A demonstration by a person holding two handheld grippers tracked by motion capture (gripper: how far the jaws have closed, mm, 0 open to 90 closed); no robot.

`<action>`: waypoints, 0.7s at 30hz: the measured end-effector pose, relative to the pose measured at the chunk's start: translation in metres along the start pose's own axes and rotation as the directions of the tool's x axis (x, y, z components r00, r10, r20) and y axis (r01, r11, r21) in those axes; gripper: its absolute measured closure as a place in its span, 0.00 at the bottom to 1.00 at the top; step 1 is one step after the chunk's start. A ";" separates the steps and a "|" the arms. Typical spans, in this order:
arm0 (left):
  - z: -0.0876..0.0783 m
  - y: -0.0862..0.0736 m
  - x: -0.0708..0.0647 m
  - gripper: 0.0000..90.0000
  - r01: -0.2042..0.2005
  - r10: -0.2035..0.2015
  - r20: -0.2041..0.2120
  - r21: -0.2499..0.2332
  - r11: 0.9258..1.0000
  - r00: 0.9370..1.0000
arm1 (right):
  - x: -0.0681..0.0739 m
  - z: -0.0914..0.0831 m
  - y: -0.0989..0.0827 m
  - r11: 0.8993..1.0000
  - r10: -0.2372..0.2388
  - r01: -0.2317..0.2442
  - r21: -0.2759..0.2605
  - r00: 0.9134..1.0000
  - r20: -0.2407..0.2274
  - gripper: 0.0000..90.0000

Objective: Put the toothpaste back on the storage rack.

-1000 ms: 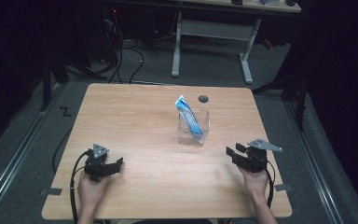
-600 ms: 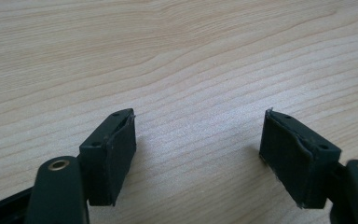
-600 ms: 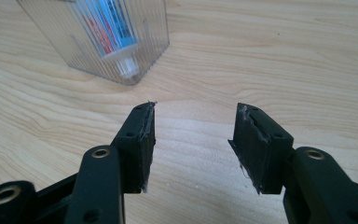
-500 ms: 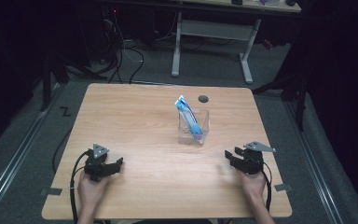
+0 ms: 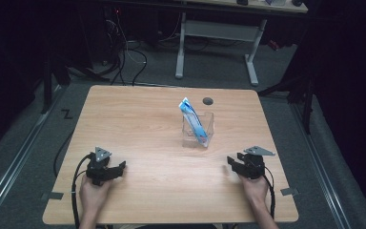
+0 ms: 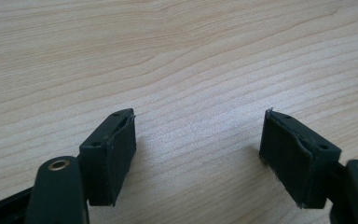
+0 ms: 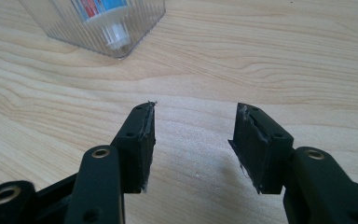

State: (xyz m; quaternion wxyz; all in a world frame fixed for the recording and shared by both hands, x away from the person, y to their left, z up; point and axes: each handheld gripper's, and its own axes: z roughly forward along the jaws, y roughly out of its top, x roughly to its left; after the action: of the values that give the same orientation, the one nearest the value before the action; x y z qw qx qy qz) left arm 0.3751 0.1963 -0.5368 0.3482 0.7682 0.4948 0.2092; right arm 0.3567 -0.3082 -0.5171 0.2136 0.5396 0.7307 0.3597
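While your hands rest near the front edge of the wooden table (image 5: 138, 119), each of them holds its claw low over the bare wood. Your left claw (image 5: 119, 168) sits at the front left, its cable looping back past your wrist, and its jaws stand well apart; in the left gripper view (image 6: 198, 154) there is nothing between the two black pads but wood grain. Your right claw (image 5: 232, 163) sits at the front right with the grey three-cornered plate on top, and its jaws are apart too (a somewhat narrower gap than the left one's), again with only table between them in the right gripper view (image 7: 193, 149).

Between the two claws and farther back, a little right of the table's middle, stands a clear plastic container (image 5: 198, 130). A blue and white tube (image 5: 194, 120) leans inside it, its flat end poking up above the rim toward the back left and its cap end down at the bottom. You can see that white cap through the clear wall in the right gripper view, where the container (image 7: 135, 32) stands ahead and to the left of the jaws, apart from them. Just behind the container, a small dark round hole (image 5: 208, 100) sits near the table's far edge.
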 end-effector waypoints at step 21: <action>0.000 0.000 0.000 0.30 0.001 -0.001 0.000 0.000 1.000 1.000 | 0.013 0.016 -0.005 0.996 -0.089 0.087 0.037 0.994 0.063 0.52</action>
State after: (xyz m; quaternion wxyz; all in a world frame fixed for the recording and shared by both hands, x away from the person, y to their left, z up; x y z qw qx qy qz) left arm 0.3749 0.1964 -0.5368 0.3484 0.7678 0.4954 0.2091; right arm 0.3605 -0.2916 -0.5306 0.2435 0.5218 0.7524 0.3199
